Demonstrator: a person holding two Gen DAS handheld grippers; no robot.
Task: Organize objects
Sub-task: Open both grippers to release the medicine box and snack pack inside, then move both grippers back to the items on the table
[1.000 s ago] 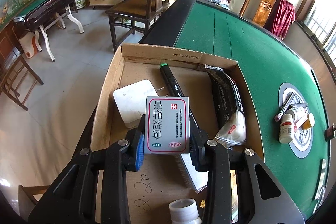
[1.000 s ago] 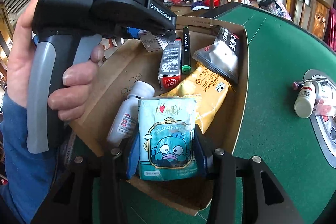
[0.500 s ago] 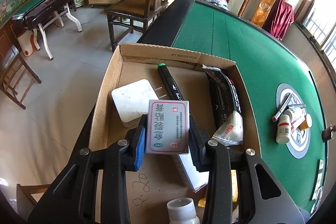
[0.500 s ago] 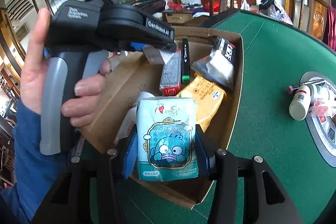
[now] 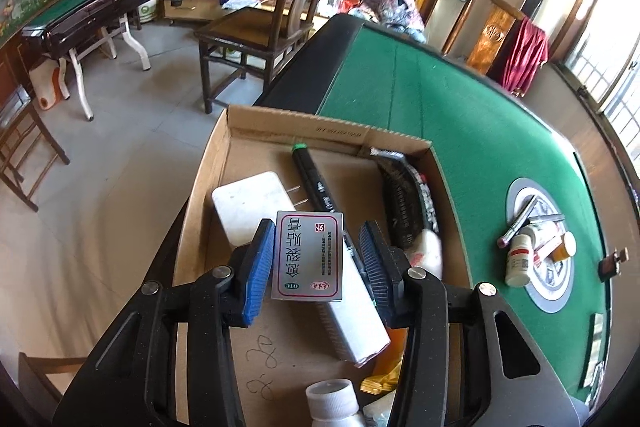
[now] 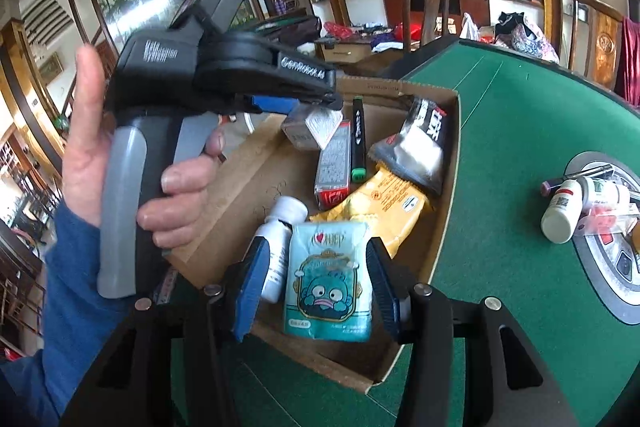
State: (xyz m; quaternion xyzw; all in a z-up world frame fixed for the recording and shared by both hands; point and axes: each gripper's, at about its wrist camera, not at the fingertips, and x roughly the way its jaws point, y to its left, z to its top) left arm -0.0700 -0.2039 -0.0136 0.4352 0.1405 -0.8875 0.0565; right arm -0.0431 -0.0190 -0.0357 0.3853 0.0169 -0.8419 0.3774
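Note:
A cardboard box (image 5: 208, 187) sits on the green table's left edge; it also shows in the right wrist view (image 6: 240, 179). My left gripper (image 5: 316, 263) is open over the box, with a silver medicine box (image 5: 308, 255) loose between its blue pads (image 5: 256, 267). My right gripper (image 6: 316, 283) is open at the box's near edge, with a teal cartoon tissue pack (image 6: 328, 283) free between its pads (image 6: 248, 287). The left gripper (image 6: 336, 103), held in a hand, shows above the box in the right wrist view.
In the box lie a black marker (image 5: 316, 183), a white adapter (image 5: 252, 207), a black pouch (image 5: 404, 195), a yellow packet (image 6: 384, 203) and a white bottle (image 6: 280, 247). Bottles and pens (image 5: 528, 247) sit on the table's centre disc. A wooden chair (image 5: 260, 27) stands beyond.
Both grippers have opened, letting go of the medicine box and the tissue pack. Both have pulled back and up a little from the box.

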